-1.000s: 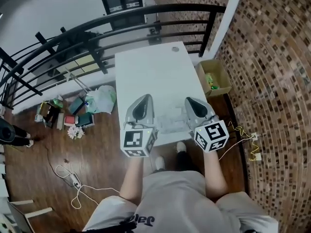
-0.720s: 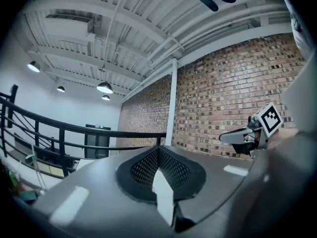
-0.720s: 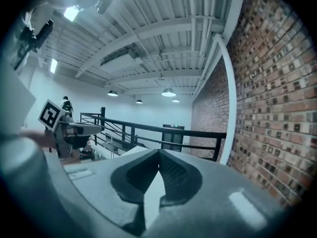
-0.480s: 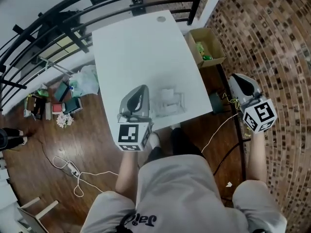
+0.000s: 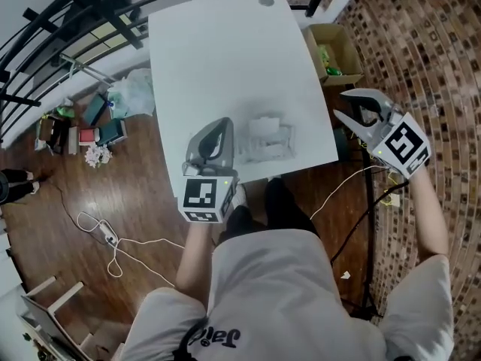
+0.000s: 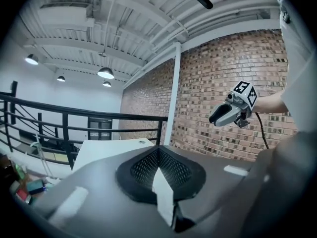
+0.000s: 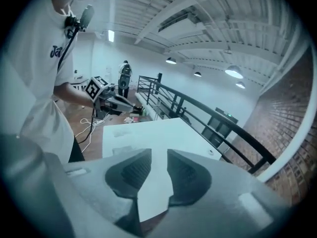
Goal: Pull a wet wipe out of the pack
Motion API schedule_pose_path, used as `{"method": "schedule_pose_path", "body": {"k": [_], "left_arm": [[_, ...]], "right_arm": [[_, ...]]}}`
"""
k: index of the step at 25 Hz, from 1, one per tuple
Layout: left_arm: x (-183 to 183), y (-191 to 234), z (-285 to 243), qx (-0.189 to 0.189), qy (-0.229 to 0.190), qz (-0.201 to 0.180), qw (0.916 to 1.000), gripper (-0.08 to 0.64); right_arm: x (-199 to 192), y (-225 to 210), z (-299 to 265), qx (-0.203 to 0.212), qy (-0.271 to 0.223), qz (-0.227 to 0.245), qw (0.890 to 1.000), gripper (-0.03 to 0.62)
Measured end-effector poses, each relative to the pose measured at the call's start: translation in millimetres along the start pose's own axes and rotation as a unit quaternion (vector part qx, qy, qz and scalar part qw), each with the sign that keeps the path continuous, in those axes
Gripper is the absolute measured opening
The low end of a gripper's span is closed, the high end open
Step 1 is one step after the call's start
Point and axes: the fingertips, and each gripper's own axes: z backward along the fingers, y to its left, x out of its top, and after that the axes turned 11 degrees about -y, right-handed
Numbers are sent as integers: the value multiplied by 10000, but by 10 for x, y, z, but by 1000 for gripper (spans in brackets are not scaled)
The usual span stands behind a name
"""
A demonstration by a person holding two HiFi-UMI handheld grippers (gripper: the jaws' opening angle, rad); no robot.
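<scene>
- Wet wipe pack: a pale, crinkled soft pack. It lies on the smooth white rectangular table, close to the near edge and touched by neither gripper
- Left gripper: a grey, rounded shell with a black-and-white marker cube at the rear. It sits over the table just left of the pack. In its own view the dark mesh-textured fingers are pressed together at the tips. We cannot tell what the white wedge lower in the slit is
- Right gripper: held off the table's right edge, well apart from the pack and angled down toward the table. Its fingers are spreading, and the gap shows only white, in line with the table top beyond. Nothing is pinched
- Change: one second ago we saw both grippers side by side at the pack. Half a second ago the right one had already swung out past the right edge with its fingers together, and now they stand apart. The left one has stayed beside the pack
- Surroundings: a black metal railing curves round the far side and a brick wall stands at right. An open cardboard box sits beside the table's far right corner. Bags and books and a white cable lie on the wooden floor
- Obstruction: nothing stands between either gripper and the pack
</scene>
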Motion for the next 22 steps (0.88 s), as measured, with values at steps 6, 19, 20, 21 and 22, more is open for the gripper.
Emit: {"method": "schedule_pose_path", "body": {"k": [6, 19, 20, 21, 22], "left_arm": [[-156, 13, 85, 30, 108, -105, 9999, 15], [-595, -84, 194, -74, 269, 249, 9993, 15], [-609, -110, 186, -94, 265, 277, 9992, 15], [-623, -138, 174, -118, 266, 301, 9991, 15], [-639, -163, 161, -139, 272, 321, 9990, 15]], "right_arm": [[-25, 396, -493, 1172, 301, 466, 9916, 143], [-663, 1526, -1336, 2519, 989, 306, 9622, 163], [-711, 1580, -1386, 2540, 1044, 287, 9611, 163], [-762, 1624, -1433, 2553, 1105, 299, 9601, 161], [-814, 1661, -1475, 2558, 1169, 329, 9591, 159]]}}
